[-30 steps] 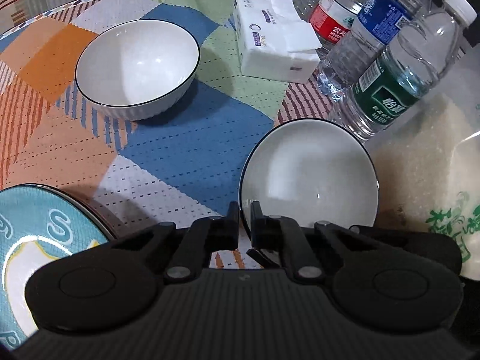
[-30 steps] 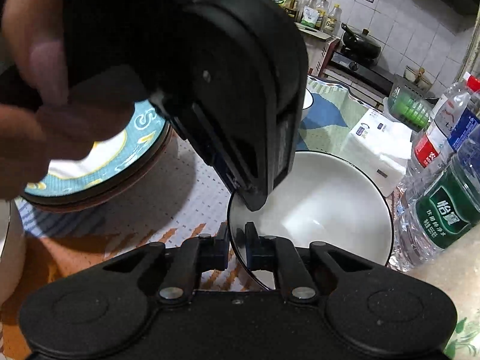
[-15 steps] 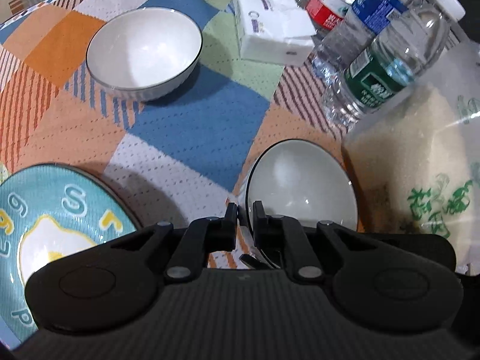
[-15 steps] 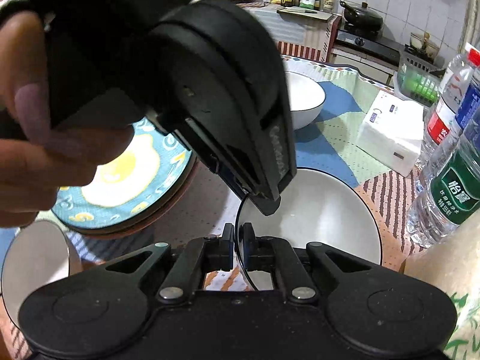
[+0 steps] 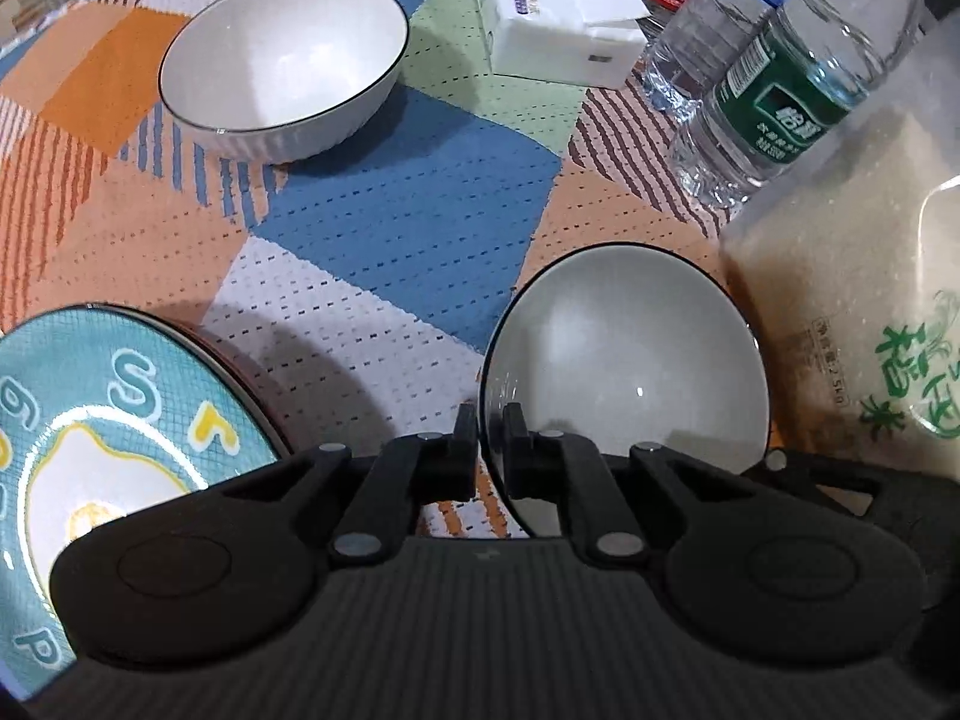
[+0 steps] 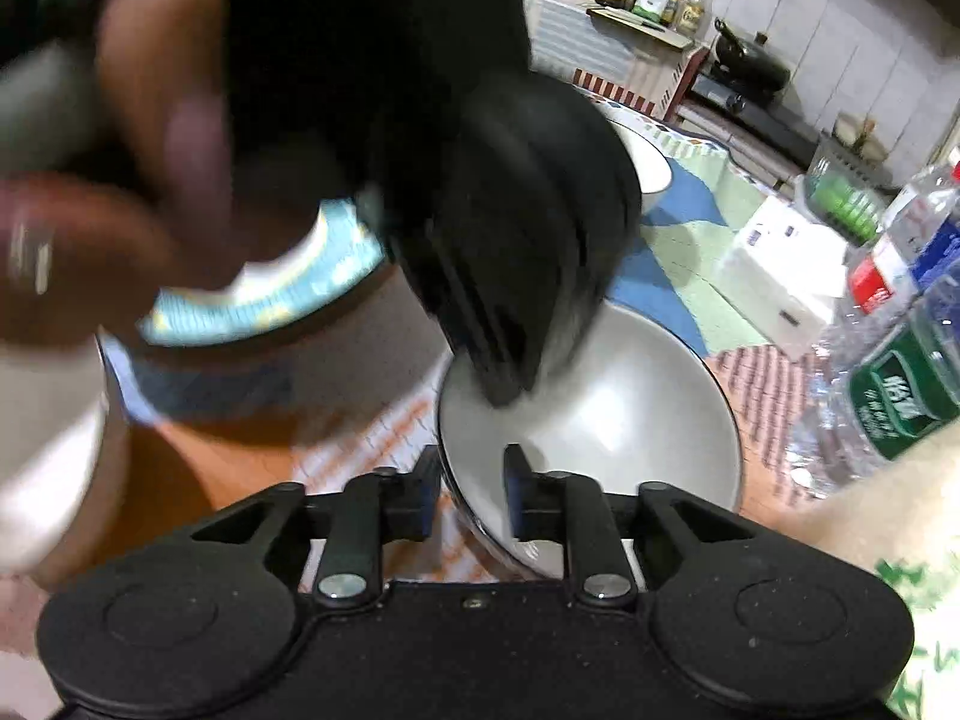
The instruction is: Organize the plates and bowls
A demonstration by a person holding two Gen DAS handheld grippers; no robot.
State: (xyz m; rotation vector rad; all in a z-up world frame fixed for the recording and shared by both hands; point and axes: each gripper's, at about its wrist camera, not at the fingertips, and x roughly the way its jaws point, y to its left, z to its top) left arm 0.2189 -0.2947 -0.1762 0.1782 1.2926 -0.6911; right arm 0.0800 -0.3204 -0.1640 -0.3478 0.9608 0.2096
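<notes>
The left gripper (image 5: pixel 491 441) pinches the rim of a white bowl (image 5: pixel 630 372). A blue plate (image 5: pixel 108 414) sits to its left. Another bowl (image 5: pixel 282 66) stands farther off on the bright cloth (image 5: pixel 408 222). Tissues (image 5: pixel 552 12), bottles (image 5: pixel 780 96) and a rice bag (image 5: pixel 852 312) are at the right.

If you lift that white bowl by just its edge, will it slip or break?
The white bowl looks glazed and shiny, so it is probably slippery. It is likely hard ceramic and could chip if dropped. The left tool pinches only its thin rim, so it may tilt.
</notes>
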